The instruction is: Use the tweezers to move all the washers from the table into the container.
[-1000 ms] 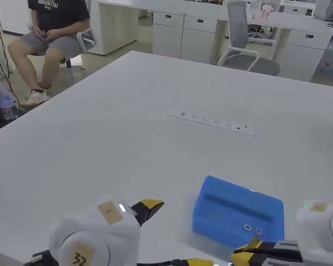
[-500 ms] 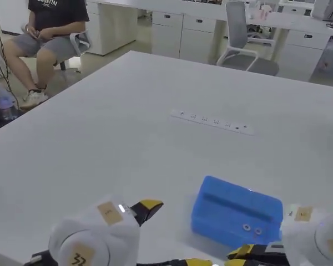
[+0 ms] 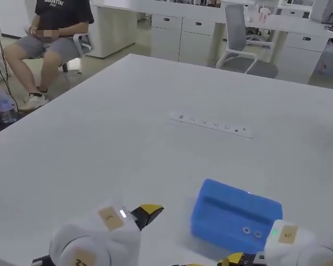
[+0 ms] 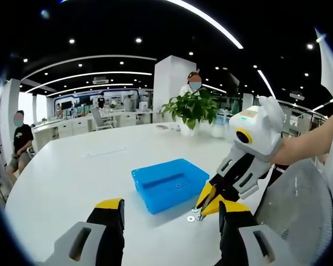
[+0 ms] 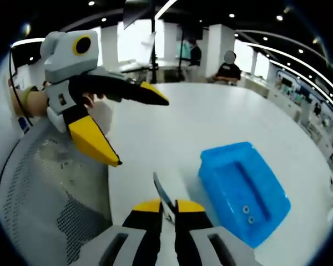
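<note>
The blue container (image 3: 236, 217) sits near the table's front edge and holds two washers (image 3: 251, 231). In the left gripper view, one washer (image 4: 190, 219) lies on the table in front of the container (image 4: 169, 183). The tips of the tweezers (image 4: 198, 215) are just beside it. My right gripper (image 5: 169, 209) is shut on the tweezers (image 5: 161, 192), left of the container (image 5: 244, 191). My left gripper (image 4: 172, 213) stands open and holds nothing, with one yellow jaw tip showing in the head view (image 3: 150, 210).
A white power strip (image 3: 211, 123) lies mid-table. A person sits on a chair (image 3: 53, 39) at the far left. An office chair (image 3: 244, 41) and white cabinets stand behind the table. In the left gripper view a potted plant (image 4: 191, 111) stands on the table's far side.
My right gripper has drawn back from the container's front toward the near table edge. The left gripper has stayed in place. The head camera has tilted slightly.
</note>
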